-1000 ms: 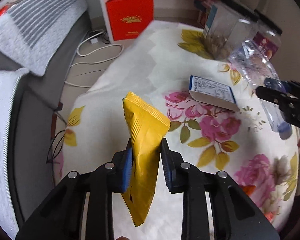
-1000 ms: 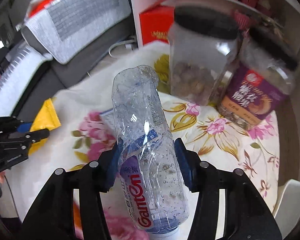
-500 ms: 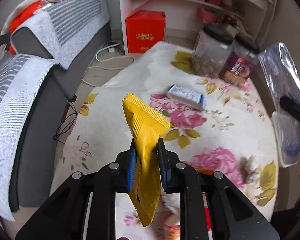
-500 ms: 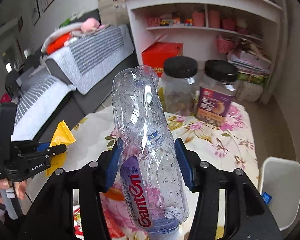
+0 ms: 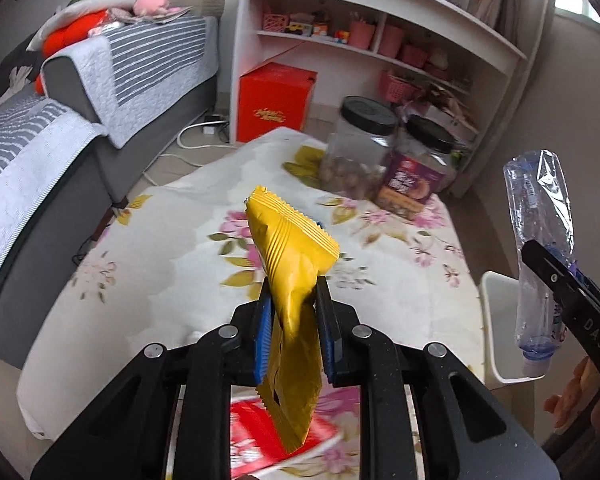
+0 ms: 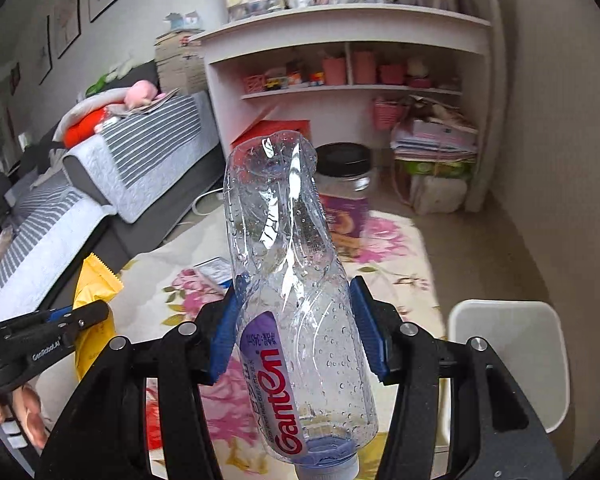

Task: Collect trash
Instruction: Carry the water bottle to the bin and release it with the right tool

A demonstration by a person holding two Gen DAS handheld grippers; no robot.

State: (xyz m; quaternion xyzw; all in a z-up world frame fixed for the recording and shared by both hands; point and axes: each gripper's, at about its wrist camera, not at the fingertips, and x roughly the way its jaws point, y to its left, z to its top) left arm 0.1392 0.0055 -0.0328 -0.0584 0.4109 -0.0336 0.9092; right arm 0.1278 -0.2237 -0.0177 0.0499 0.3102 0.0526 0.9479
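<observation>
Gripping a yellow snack wrapper (image 5: 290, 280) between its fingers, the left gripper (image 5: 293, 304) holds it above the floral-clothed desk (image 5: 172, 256). The right gripper (image 6: 298, 320) clamps a crushed clear water bottle (image 6: 296, 300), cap downward, near a white bin (image 6: 512, 344).

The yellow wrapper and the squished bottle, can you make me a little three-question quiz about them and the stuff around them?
1. True or false: the left tongs pinch the yellow snack wrapper.
2. Which way does the cap of the crushed Ganten water bottle in the right tongs point? A) toward the camera B) toward the shelves C) toward the sofa
3. Fill in: the white bin stands on the floor beside the floral ____.

Key: 1 true. 2 A. 3 tablecloth, which covers the table holding two black-lidded jars.
</observation>
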